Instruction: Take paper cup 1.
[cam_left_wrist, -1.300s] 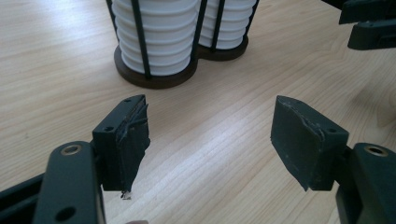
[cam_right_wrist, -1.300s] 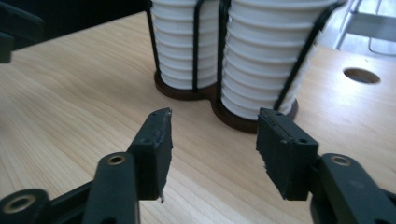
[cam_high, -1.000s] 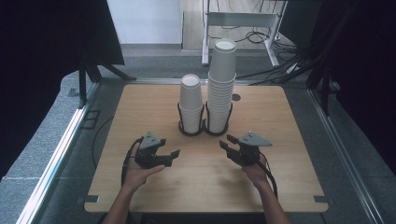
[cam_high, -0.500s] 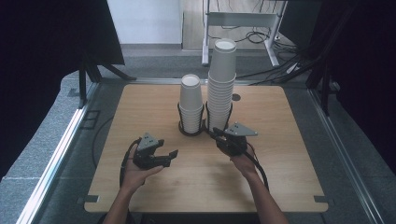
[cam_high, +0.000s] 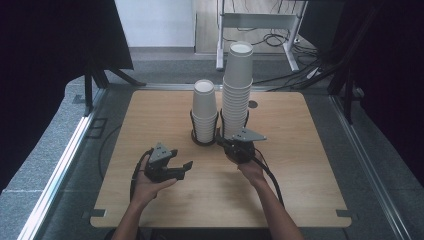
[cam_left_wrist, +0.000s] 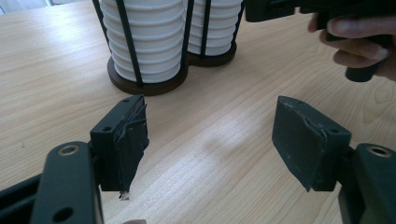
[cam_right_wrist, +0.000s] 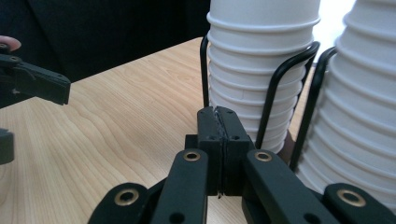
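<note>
Paper cups (cam_high: 204, 111) stacked in twin wire holders (cam_high: 205, 131) mid-bench, right gripper (cam_high: 223, 142) nosing up with fingers just pressed together empty, probably to nudge; left gripper (cam_high: 186, 167) waiting, fingers spread.

Two stacks of cups are standing side by side in a wire holder (cam_high: 204, 140) toward the far middle of the surface (cam_high: 310, 190): the shorter stack (cam_high: 205, 111) on the left, the taller stack (cam_high: 236, 90) on the right. The right tongs (cam_high: 223, 142) are lying just before the holder, the left tongs (cam_high: 186, 167) sitting nearer, to the left.
</note>
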